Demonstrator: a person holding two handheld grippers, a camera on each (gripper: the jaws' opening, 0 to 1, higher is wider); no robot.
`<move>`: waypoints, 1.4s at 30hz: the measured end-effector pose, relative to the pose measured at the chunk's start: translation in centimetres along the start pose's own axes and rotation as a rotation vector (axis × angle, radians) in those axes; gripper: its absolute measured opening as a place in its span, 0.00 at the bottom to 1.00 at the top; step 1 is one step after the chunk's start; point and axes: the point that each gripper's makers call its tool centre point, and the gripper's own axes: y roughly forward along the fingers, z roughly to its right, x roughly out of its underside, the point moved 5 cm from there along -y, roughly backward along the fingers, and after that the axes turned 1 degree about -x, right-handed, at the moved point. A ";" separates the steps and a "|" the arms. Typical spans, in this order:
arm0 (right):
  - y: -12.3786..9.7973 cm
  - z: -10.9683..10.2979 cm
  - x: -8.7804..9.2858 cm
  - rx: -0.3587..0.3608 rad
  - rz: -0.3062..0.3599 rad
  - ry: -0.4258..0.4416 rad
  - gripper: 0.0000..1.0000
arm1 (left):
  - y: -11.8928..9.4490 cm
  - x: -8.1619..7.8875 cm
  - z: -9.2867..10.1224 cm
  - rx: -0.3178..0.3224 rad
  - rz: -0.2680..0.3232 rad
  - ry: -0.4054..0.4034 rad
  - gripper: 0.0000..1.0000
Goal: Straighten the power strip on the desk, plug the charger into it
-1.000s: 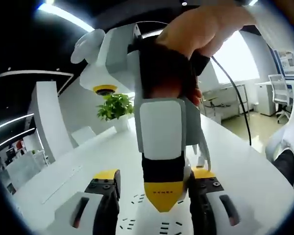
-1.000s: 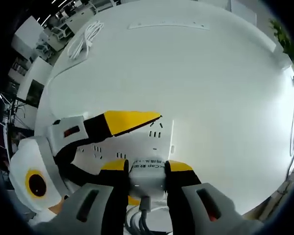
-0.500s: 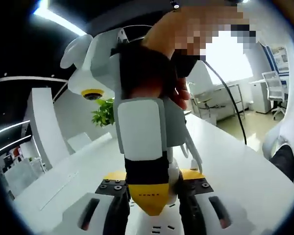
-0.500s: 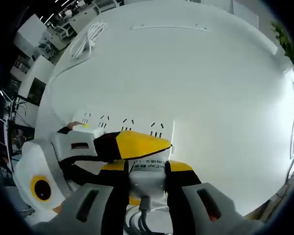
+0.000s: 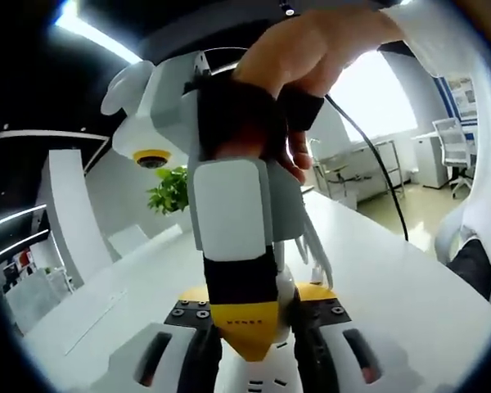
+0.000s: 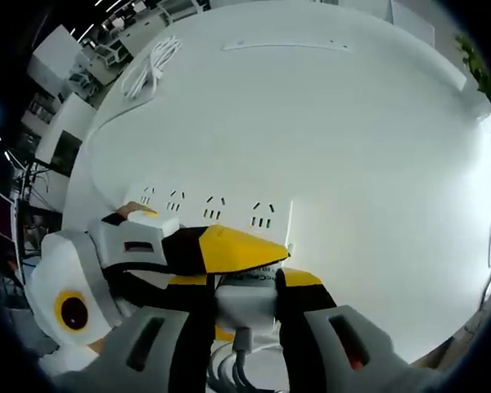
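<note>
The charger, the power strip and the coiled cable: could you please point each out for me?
charger [image 6: 245, 301]: right gripper view, its white body between the jaws.
power strip [image 6: 229, 211]: right gripper view, its socket face.
coiled cable [image 6: 151, 64]: right gripper view, middle of the coil.

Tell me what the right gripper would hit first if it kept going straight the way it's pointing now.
Probably the power strip. The right gripper, shut on the charger, points at the strip's socketed top. The left gripper crosses close in front, so it might touch that first; depth is hard to judge.

smooth white plastic power strip [image 6: 221, 214] and charger [image 6: 245, 299] — glossy white desk [image 6: 327, 139]
</note>
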 end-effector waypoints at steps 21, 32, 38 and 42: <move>-8.5 -1.1 -1.8 -0.166 0.223 -0.356 0.17 | 0.3 0.5 -0.6 0.007 -0.008 -0.027 0.31; -4.8 -0.7 -1.5 -0.059 0.099 -0.624 0.01 | 0.0 0.6 -0.4 0.004 -0.014 -0.026 0.31; -4.4 -1.5 -1.2 -0.018 0.061 -0.718 0.01 | -0.3 0.7 -0.4 -0.004 -0.025 -0.041 0.31; -3.8 -2.4 -0.8 -0.051 0.009 -0.723 0.01 | -0.2 1.1 0.0 -0.002 -0.059 -0.038 0.32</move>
